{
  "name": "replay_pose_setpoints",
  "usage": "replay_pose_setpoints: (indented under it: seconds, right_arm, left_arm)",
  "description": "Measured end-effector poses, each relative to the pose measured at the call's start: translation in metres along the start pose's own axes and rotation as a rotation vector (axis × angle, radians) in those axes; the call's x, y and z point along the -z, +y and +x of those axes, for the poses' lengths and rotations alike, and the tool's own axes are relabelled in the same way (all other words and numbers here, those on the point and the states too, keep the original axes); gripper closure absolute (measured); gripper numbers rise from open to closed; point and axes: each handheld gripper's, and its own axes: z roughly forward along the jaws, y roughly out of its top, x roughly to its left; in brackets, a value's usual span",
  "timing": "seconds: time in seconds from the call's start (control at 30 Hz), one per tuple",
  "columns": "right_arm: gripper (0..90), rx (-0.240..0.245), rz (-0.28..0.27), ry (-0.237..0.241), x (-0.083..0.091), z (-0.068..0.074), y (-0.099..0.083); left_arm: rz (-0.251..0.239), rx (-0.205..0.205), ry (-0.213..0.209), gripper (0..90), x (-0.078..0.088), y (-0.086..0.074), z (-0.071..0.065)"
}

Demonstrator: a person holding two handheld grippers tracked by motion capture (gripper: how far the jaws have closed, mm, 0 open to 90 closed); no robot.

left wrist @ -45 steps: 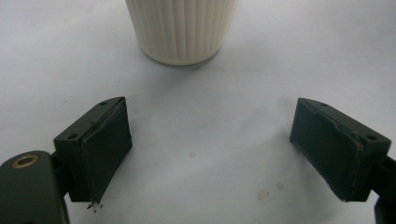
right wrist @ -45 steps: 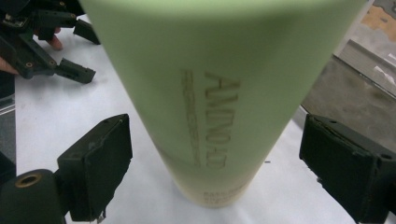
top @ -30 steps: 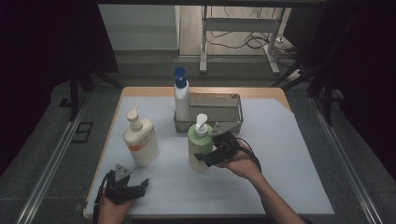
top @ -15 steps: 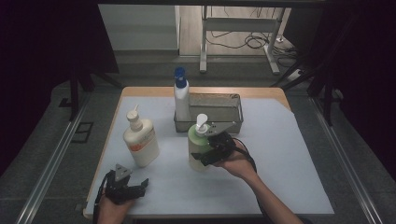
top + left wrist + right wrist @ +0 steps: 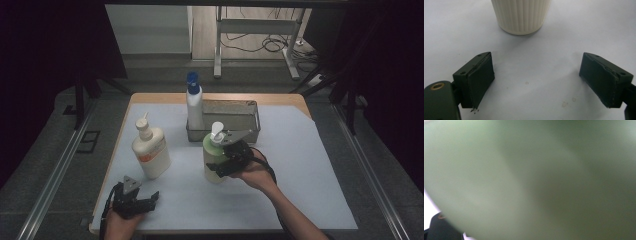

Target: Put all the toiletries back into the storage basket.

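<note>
green bottle (image 5: 214,159) against right tongs (image 5: 220,167)

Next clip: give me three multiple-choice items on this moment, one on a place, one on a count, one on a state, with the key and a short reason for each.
1. Where does the blue-capped bottle stand?
A. in the metal tray
B. at the near table edge
C. beside the left gripper

2. How many bottles are on the table?
A. two
B. three
C. five

3. How do the left gripper's jaws stand?
A. shut on the cream bottle
B. shut on nothing
C. open, with nothing between them

Key:
1 A: in the high view it rises from the tray's left end.
2 B: blue-capped, cream and green bottle.
3 C: the left gripper view shows the jaws wide apart over bare white paper, the cream bottle farther ahead.
</note>
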Motion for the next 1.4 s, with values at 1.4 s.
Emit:
replay_pose_setpoints:
  seconds: [1.4]
  right_arm:
    - [12.6, -0.032, -0.035, -0.061, 0.039, -0.031, 0.063]
  left_arm:
    - [-0.001, 0.002, 0.0, 12.0, 0.0, 0.0, 0.0]
